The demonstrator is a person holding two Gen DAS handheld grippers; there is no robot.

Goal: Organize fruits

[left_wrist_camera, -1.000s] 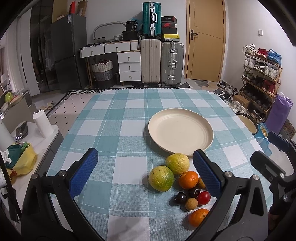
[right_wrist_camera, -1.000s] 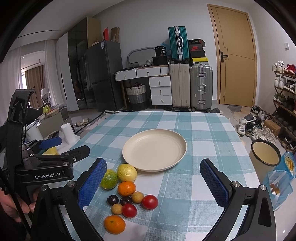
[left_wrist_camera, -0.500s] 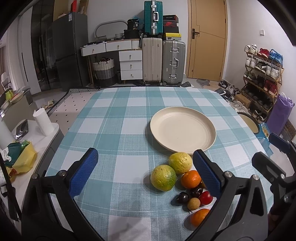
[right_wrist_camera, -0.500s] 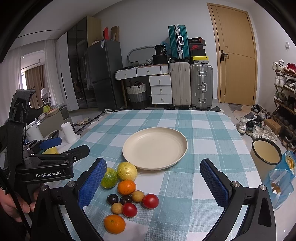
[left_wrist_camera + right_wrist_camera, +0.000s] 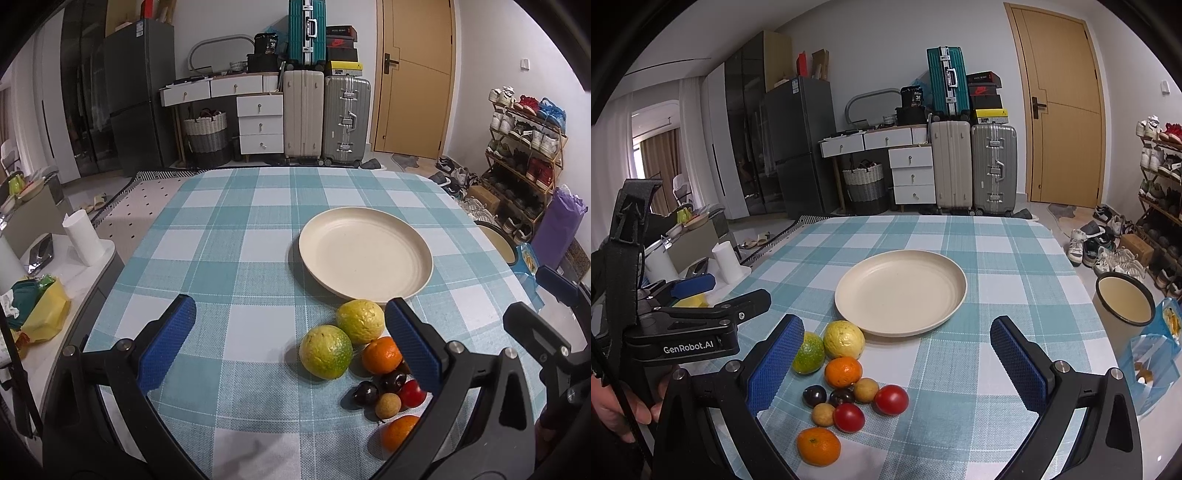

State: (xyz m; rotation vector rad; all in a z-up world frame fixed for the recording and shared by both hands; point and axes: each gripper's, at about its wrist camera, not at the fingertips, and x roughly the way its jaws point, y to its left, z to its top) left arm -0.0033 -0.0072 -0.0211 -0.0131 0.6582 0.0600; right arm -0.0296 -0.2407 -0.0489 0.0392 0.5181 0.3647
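Observation:
A cream plate (image 5: pixel 365 251) (image 5: pixel 901 291) sits empty on the checked table. In front of it lies a cluster of fruit: a green citrus (image 5: pixel 325 352) (image 5: pixel 809 352), a yellow citrus (image 5: pixel 360 321) (image 5: pixel 844 339), an orange (image 5: pixel 381 354) (image 5: pixel 843 372), a second orange (image 5: pixel 399 432) (image 5: pixel 819 445), two dark plums (image 5: pixel 827 396), two red tomatoes (image 5: pixel 891 399) and small brown fruits (image 5: pixel 866 390). My left gripper (image 5: pixel 291 347) is open and empty, above the table just left of the fruit. My right gripper (image 5: pixel 897 365) is open and empty, above the fruit.
A pot (image 5: pixel 1124 302) and a blue snack bag (image 5: pixel 1156 347) stand off the table's right edge. A side cabinet with paper rolls (image 5: pixel 81 240) is on the left. Suitcases (image 5: pixel 325 114) and a shoe rack (image 5: pixel 524 162) line the far walls.
Both grippers have drifted slightly; the plate and fruit sit a touch higher in the left wrist view. Nothing was grasped or moved.

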